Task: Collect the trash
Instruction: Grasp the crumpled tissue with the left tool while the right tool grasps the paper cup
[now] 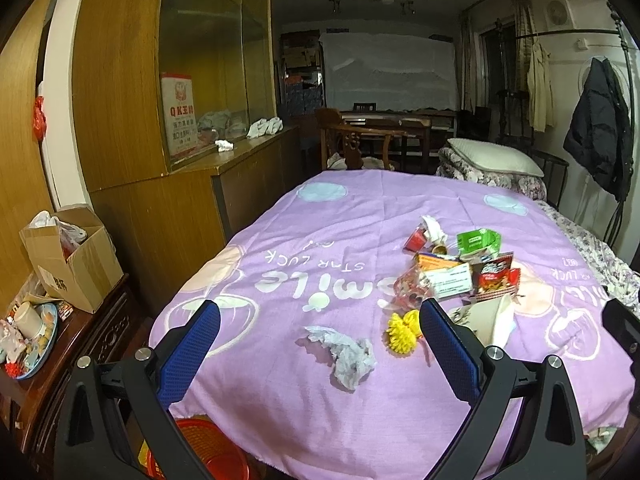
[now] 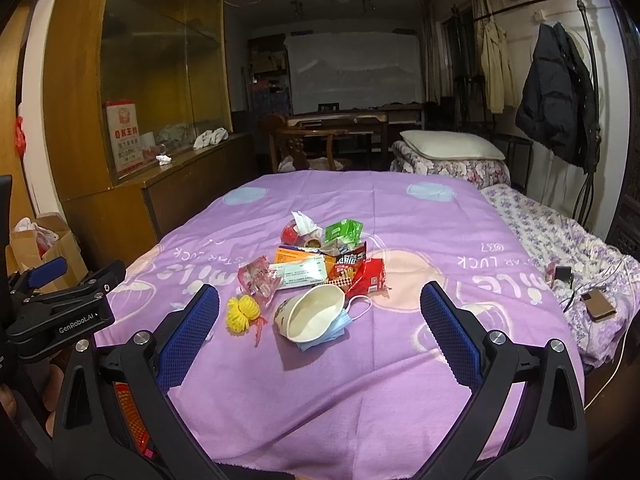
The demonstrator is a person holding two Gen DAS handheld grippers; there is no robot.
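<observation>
A purple blanket (image 2: 360, 380) printed with "smile" covers the tabletop, and the trash sits in a loose heap near its middle. The left tool (image 1: 320, 316) hangs released above the near edge, its two blue pads spread wide with nothing between them; a crumpled grey tissue (image 1: 348, 354) lies just ahead of it, and a yellow mesh ball (image 1: 402, 332) lies just beside the right-hand pad. The right tool (image 2: 320, 300) is likewise released and empty, facing a tipped paper cup (image 2: 312, 312) that rests on a blue face mask (image 2: 332, 330). Behind the cup are a red snack bag (image 2: 366, 276), a green wrapper (image 2: 342, 232), an orange-and-white box (image 2: 298, 266), a clear pink-printed packet (image 2: 256, 280) and a small red cup with white tissue (image 2: 298, 228) stuffed in it. One red plastic basket (image 1: 208, 452) stands below the near edge, under the left tool; what is in it cannot be made out. To the left, an open cardboard box (image 1: 76, 268) holding plastic bags sits on a dark wooden cabinet (image 1: 100, 340), next to a plate (image 1: 38, 344) piled with small items. To the right, a phone (image 2: 598, 304) lies on the flowered bed (image 2: 560, 240).
</observation>
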